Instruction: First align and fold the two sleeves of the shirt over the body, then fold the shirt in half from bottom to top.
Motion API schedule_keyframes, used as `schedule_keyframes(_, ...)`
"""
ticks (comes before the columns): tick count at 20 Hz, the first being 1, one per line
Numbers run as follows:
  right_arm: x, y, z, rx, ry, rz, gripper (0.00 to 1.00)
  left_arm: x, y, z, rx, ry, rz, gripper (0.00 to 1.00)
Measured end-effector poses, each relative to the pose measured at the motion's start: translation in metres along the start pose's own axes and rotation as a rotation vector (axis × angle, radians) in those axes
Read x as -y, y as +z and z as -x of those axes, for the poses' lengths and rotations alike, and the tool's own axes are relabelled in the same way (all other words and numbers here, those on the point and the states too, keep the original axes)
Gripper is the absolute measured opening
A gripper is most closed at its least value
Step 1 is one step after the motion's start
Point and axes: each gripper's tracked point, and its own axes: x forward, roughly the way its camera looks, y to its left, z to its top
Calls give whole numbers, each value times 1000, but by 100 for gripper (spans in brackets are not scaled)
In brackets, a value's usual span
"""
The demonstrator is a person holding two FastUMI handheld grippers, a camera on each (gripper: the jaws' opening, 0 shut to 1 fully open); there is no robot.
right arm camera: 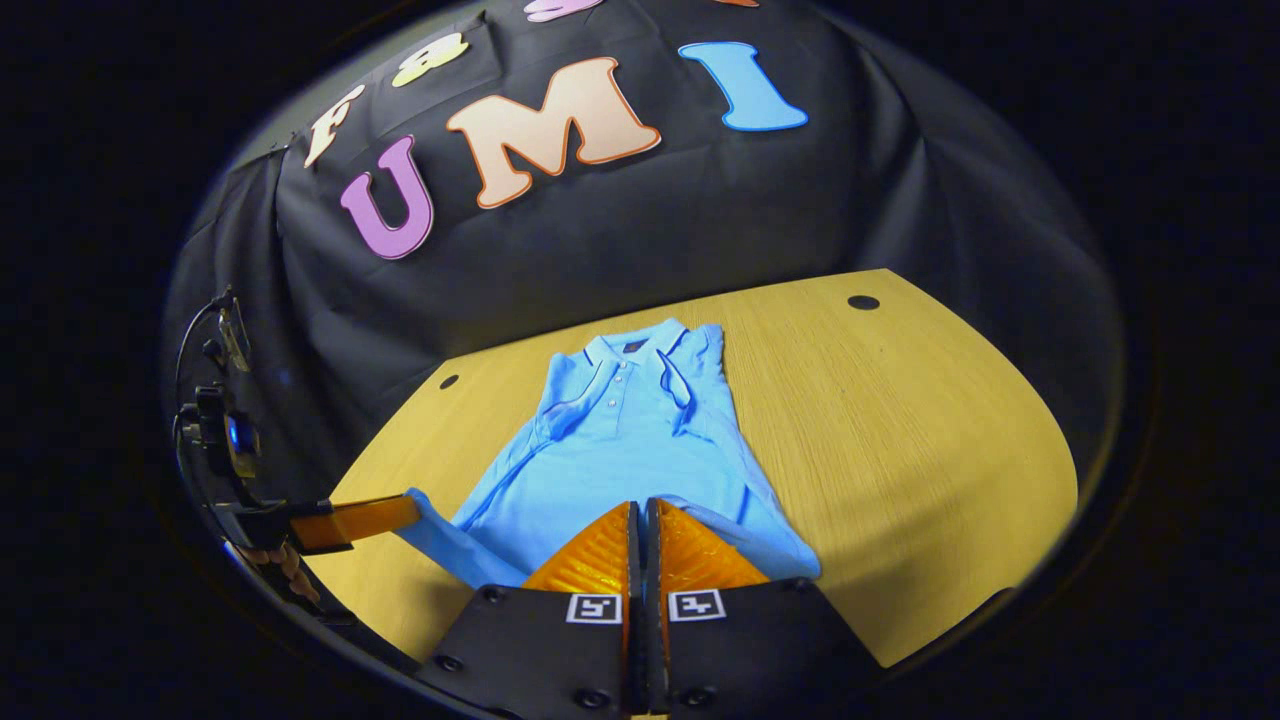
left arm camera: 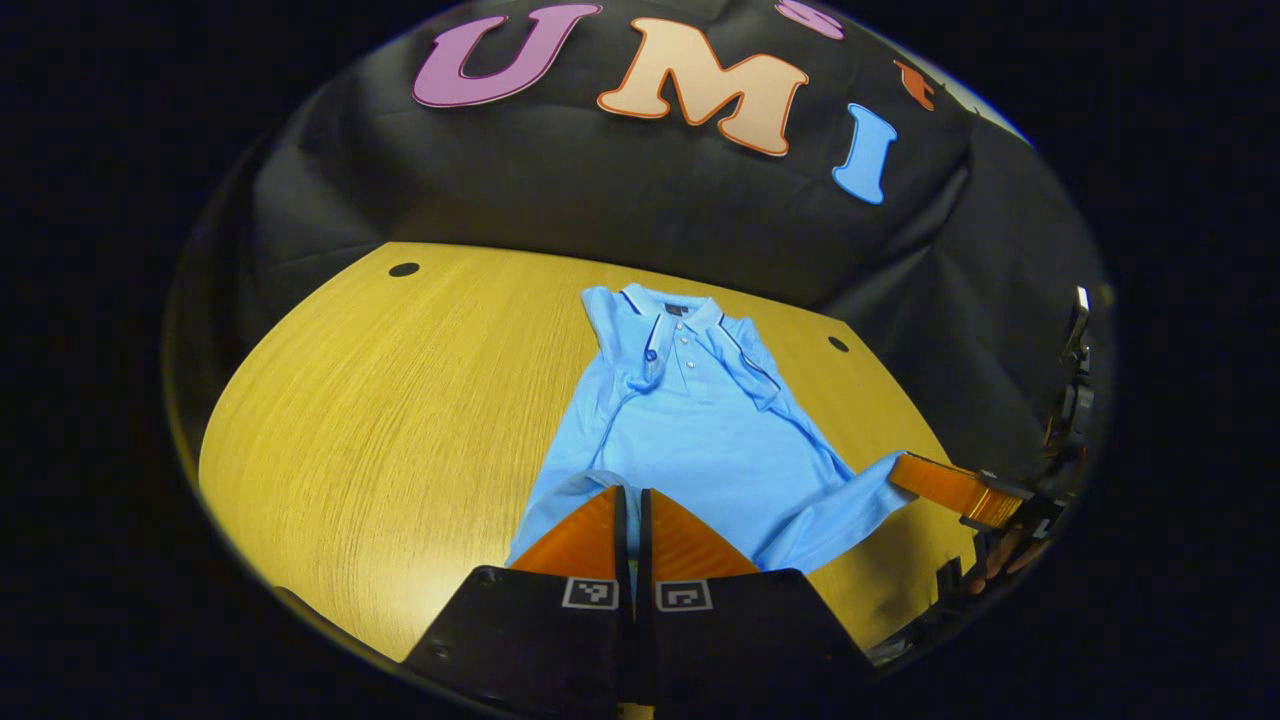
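A wooden table (left arm camera: 400,420) is taking up the lower middle of both views, two dark round holes (left arm camera: 404,269) (left arm camera: 838,344) sitting near its far corners.

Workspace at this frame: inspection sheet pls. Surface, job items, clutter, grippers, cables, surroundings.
Surface: wooden table, round grommet holes near the far corners.
Job's things: light blue polo shirt lies face up, collar at the far end, both sleeves folded over the body; bottom hem at the near edge, bottom-to-top fold not yet done.
Clutter: nothing seen.
Grippers: left gripper shut on the hem at one bottom corner; right gripper shut on the hem at the other corner, which it lifts slightly off the table.
Cables: a thin cable loops at the left gripper's rig.
Surroundings: black cloth wall behind the table.
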Motion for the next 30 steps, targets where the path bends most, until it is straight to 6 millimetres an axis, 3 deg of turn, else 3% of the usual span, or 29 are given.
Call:
schedule_keyframes(7, 1, 68, -59, 93, -16, -8, 3, -13, 75, -46, 70, -3, 8, 0)
schedule_keyframes(13, -1, 124, -125, 166, -42, -14, 2, -26, 134, -96, 107, -18, -12, 0)
schedule_keyframes(17, 9, 154, -168, 201, -82, -16, 3, -34, 168, -133, 122, -46, -8, 0)
schedule_keyframes(20, 29, 161, -207, 192, -139, -8, 2, -45, 184, -175, 123, -42, -56, 0)
schedule_keyframes(23, 54, 153, -243, 156, -219, 4, 3, -53, 188, -216, 116, -44, -81, 0)
schedule_keyframes(25, 61, 139, -250, 111, -248, -36, 7, -57, 178, -233, 84, -35, -129, 0)
schedule_keyframes(26, 63, 137, -248, 103, -259, -39, 5, -57, 174, -238, 65, -27, -148, 0)
schedule_keyframes(28, 64, 149, -237, 144, -276, -3, 52, -52, 175, -237, 65, -19, -157, 14)
schedule_keyframes(30, 50, 165, -214, 200, -257, 41, 99, -46, 189, -221, 117, 9, -139, 59)
